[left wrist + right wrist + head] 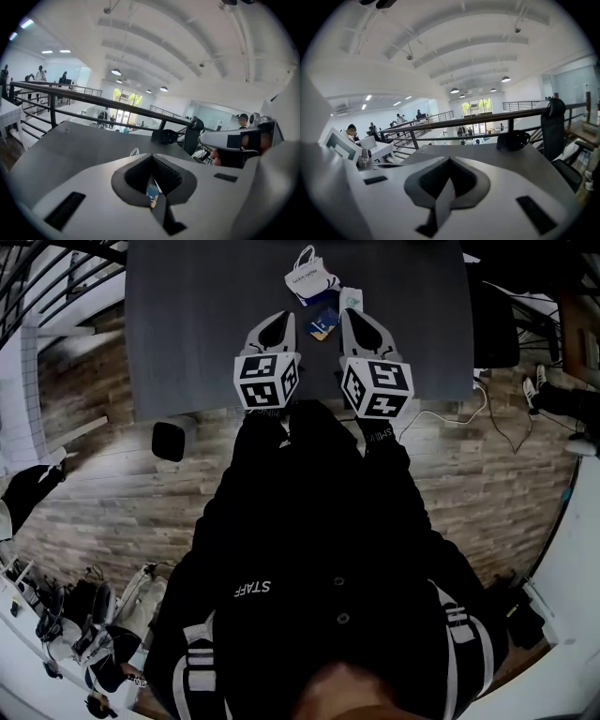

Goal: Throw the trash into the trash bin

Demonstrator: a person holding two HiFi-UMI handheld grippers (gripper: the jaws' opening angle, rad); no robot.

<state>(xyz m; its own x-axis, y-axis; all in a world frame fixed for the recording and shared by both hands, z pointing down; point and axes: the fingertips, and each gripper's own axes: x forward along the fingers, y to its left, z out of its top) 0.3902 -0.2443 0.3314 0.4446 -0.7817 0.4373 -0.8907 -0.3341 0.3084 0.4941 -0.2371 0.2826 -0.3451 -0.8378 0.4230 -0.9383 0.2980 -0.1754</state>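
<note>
The left gripper (286, 318), pressed together and empty like the right gripper (350, 315), has the blue wrapper (323, 324) just right of its tip, between the two, mid-table (187, 315).

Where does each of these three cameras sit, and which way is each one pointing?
Head view: on the person's head, looking steeply down at the grey table and a small white bag; their black jacket, left gripper and right gripper show.
Left gripper view: rides the left gripper, looking along its shut jaws across the table to a railing; the right gripper shows at right.
Right gripper view: rides the right gripper, looking along its shut jaws toward the railing.
Shared: all three show the table.
</note>
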